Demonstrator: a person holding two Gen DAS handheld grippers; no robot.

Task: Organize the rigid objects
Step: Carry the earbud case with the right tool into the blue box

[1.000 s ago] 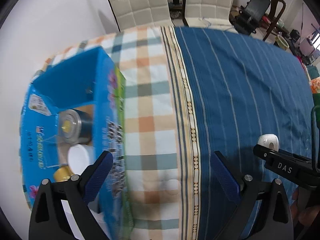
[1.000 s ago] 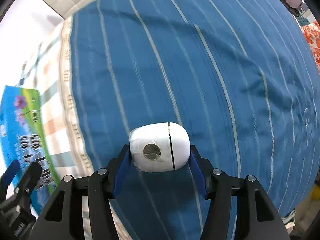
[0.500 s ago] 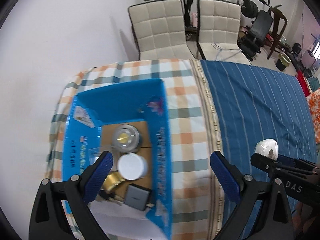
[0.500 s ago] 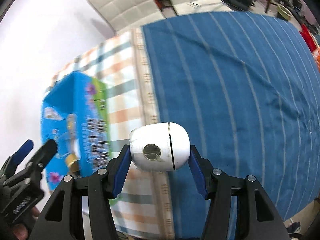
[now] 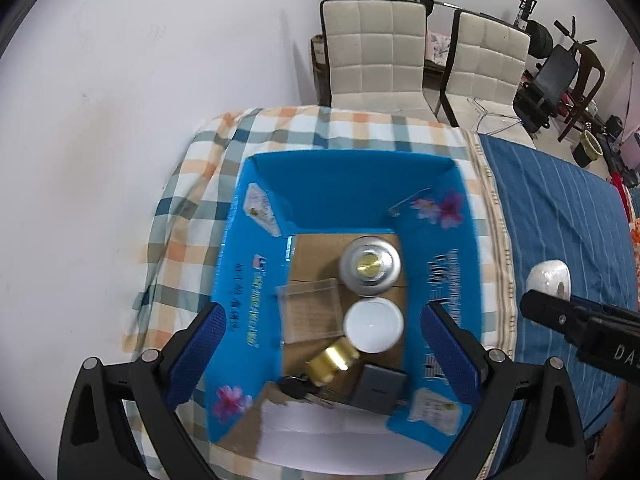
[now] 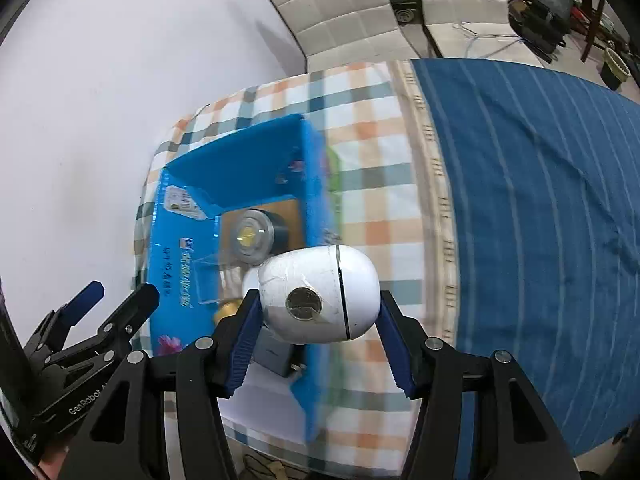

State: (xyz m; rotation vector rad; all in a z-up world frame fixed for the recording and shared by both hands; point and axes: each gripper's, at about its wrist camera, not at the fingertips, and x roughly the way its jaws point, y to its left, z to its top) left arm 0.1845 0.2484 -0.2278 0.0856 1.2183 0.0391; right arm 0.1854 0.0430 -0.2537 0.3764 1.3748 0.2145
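My right gripper [image 6: 316,320] is shut on a white egg-shaped case [image 6: 320,294] with a coin-like disc on its side, held in the air over the right wall of an open blue cardboard box [image 6: 188,256]. The case also shows in the left wrist view [image 5: 549,279]. My left gripper [image 5: 324,350] is open and empty, hovering above the blue box [image 5: 244,280]. Inside the box lie a silver tin [image 5: 370,266], a white round lid [image 5: 374,325], a gold cap [image 5: 333,362], a clear plastic case [image 5: 310,312], a dark grey block [image 5: 378,388] and keys [image 5: 298,387].
The box stands on a checked cloth [image 5: 192,208] at the left end of a bed with a blue striped cover [image 6: 540,200]. A white wall is at the left. Two padded chairs [image 5: 374,56] stand behind the bed. Clutter is at the far right.
Both grippers moved left. The left one now hangs over the box's inside. The right one carried the white case from over the blue cover to the box's right wall.
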